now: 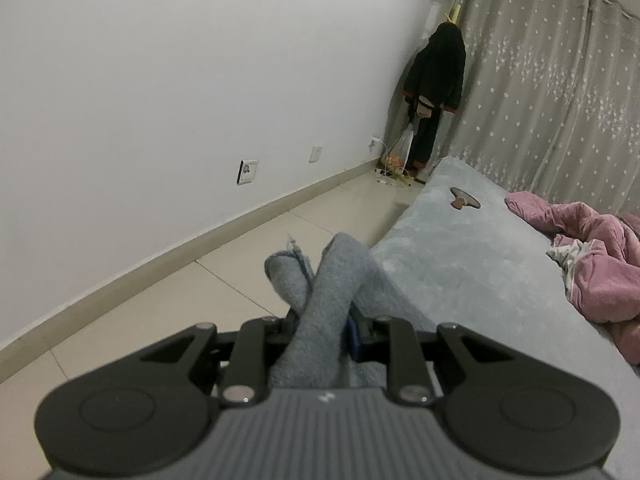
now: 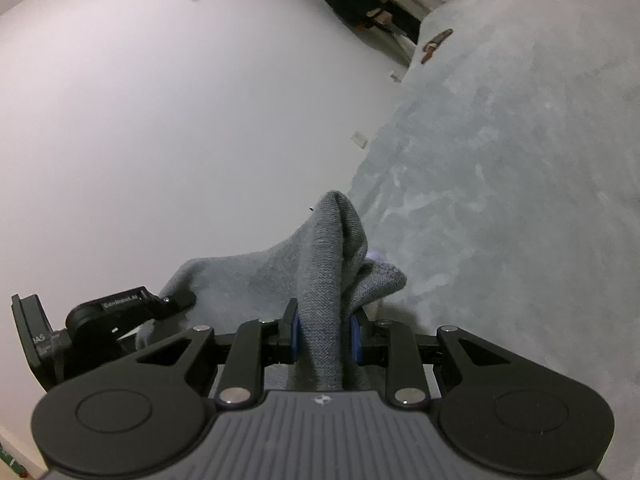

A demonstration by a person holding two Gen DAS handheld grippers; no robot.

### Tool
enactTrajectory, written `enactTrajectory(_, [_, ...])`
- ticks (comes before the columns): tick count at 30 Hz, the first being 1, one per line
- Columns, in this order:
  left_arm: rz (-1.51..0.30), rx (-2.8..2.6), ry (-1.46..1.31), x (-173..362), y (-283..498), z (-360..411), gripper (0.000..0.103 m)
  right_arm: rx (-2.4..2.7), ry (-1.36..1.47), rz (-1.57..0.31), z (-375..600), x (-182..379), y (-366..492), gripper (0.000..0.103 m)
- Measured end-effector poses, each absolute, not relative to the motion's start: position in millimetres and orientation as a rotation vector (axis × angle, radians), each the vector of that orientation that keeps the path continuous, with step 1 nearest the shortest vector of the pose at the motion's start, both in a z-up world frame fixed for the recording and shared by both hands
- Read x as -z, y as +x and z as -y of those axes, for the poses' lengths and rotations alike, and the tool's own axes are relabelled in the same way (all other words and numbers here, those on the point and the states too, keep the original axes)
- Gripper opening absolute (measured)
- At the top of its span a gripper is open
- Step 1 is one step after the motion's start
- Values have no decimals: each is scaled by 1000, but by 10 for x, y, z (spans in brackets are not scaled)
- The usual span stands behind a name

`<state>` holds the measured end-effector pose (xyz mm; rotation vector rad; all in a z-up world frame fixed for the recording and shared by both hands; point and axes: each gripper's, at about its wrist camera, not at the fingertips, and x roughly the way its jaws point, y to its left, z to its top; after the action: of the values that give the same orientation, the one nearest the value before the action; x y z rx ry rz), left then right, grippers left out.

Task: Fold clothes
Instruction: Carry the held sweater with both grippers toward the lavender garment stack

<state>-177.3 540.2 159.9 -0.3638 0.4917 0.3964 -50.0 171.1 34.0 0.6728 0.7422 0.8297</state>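
Bunching upward from the lower centre of both wrist views, a grey knitted garment (image 1: 320, 300) is seen pinched by each tool. In the left wrist view the black two-finger left gripper (image 1: 320, 334) is clamped on a thick fold of it — the fabric fills the gap between the blue-padded jaws. In the right wrist view the black right gripper (image 2: 323, 338) is likewise closed on a ridge of the same knit, which spreads toward the lower left of the frame. A pale grey plush bed cover (image 1: 480, 264) lies at the right of the frame, just beside the garment, and a crumpled pink quilt (image 1: 592, 252) rests on it at the far right edge.
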Motion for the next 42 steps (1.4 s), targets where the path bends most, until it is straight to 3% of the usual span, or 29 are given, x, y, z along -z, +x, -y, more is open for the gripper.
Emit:
enactTrajectory(18, [-457,-339,-474,-1599,-1798,-5491,19,-858,781,-776,-1497,-417,-576,25])
enactTrajectory(42, [-536,-397,-316,-1475,-1537,-5283,24,-847,676,-764,-1432,-289,-814,25])
